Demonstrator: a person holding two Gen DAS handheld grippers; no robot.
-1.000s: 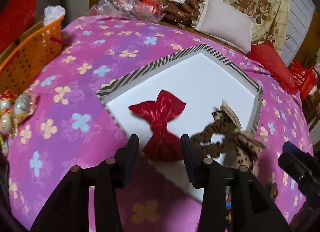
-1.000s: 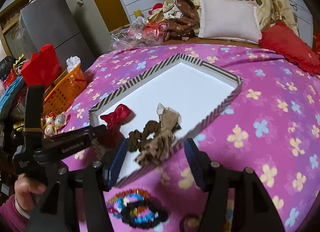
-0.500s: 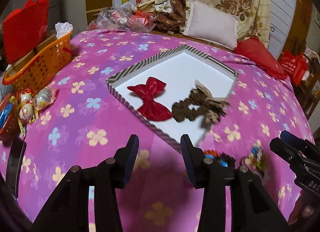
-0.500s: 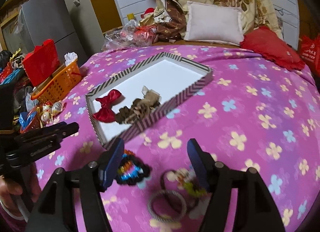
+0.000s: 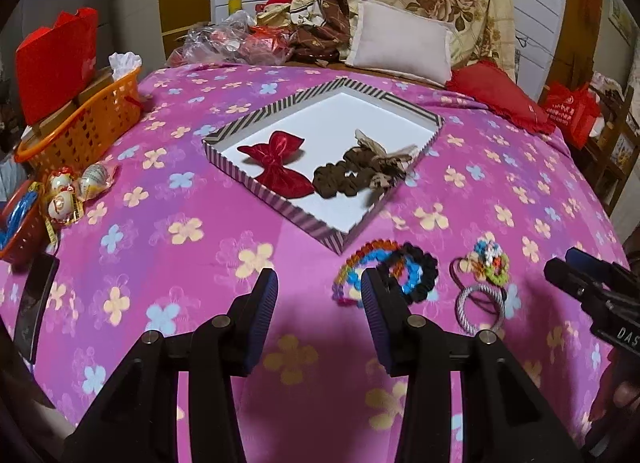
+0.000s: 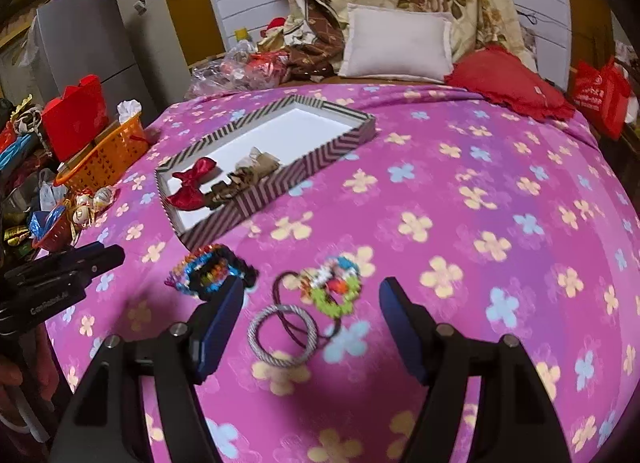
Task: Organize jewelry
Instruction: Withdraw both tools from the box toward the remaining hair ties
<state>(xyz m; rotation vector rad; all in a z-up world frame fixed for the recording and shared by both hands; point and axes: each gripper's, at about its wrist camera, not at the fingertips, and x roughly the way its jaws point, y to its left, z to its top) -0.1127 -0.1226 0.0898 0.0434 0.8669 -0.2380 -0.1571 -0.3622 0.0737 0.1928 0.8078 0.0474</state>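
Both grippers have pulled back from the tray (image 5: 224,145); red bow (image 5: 276,167) and brown scrunchie (image 5: 360,173) now lie inside it, so two pieces are sorted. Left gripper (image 5: 318,303) spread, empty. Beaded bands (image 6: 212,269), flower tie (image 6: 332,283) and grey ring (image 6: 282,333) lie loose on the bedspread (image 6: 460,203). Right gripper (image 6: 310,323) spread wide, empty, hovering over flower tie and ring: likely next pick.
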